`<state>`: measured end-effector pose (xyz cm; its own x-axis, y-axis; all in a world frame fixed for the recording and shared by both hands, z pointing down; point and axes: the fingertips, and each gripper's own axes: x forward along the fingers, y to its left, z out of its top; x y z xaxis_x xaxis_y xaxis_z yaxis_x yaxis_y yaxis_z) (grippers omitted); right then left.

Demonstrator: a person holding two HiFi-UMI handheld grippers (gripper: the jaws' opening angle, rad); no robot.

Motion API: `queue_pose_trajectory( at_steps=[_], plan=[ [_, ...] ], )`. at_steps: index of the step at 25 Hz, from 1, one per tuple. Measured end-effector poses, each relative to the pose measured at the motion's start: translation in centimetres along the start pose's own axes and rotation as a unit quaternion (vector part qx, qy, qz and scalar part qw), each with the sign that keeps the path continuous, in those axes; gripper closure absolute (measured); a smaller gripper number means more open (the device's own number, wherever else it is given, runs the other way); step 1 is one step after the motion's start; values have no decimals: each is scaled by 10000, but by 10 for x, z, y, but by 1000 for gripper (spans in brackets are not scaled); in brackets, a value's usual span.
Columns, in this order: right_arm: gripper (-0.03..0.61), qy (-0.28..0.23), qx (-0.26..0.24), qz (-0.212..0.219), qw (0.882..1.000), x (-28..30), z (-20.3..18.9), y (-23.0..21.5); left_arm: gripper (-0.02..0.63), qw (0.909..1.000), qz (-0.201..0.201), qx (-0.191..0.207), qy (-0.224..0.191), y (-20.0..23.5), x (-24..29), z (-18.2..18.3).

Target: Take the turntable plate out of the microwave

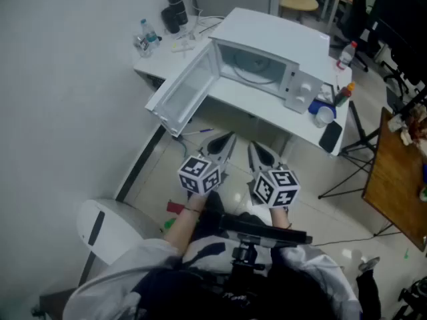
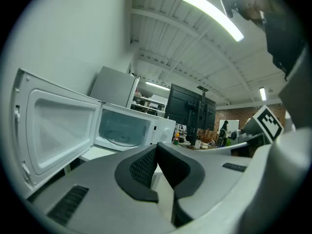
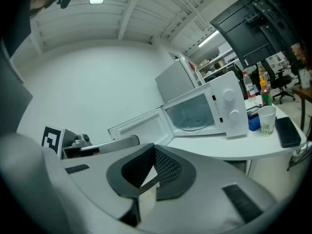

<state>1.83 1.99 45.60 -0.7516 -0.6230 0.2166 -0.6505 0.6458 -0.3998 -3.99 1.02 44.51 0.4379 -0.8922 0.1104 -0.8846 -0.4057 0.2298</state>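
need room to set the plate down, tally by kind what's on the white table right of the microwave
bottles: 2, a pale plastic bottle with red cap and a dark sauce bottle with orange cap
white paper cup: 1
small blue box: 1
flat black phone: 1
total: 5

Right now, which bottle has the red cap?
The white bottle right of the microwave. The green bottle near it has an orange top, and the clear bottle on the left shows no red.
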Motion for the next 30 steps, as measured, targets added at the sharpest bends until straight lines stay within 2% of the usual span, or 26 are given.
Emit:
queue_pose_trajectory(
  at_steps=[4,9,16,26,30],
  plan=[
    [591,8,95,7,10000,-2,-1,-12,615,9999,27,-94,45,-1,11,-4],
    [589,-53,223,-104,9997,-3,1,-29,615,9997,-142,-155,125,1,31,-3],
    [590,-96,275,-476,9984,10,15,-70,615,9984,-417,-270,262,12,84,-6],
    [590,79,352,-571,9977,95,39,-102,615,9961,-463,-435,607,93,157,-3],
    [591,167,394,-648,9970,129,47,-113,615,9935,-474,-716,752,126,182,-3]
  ],
)
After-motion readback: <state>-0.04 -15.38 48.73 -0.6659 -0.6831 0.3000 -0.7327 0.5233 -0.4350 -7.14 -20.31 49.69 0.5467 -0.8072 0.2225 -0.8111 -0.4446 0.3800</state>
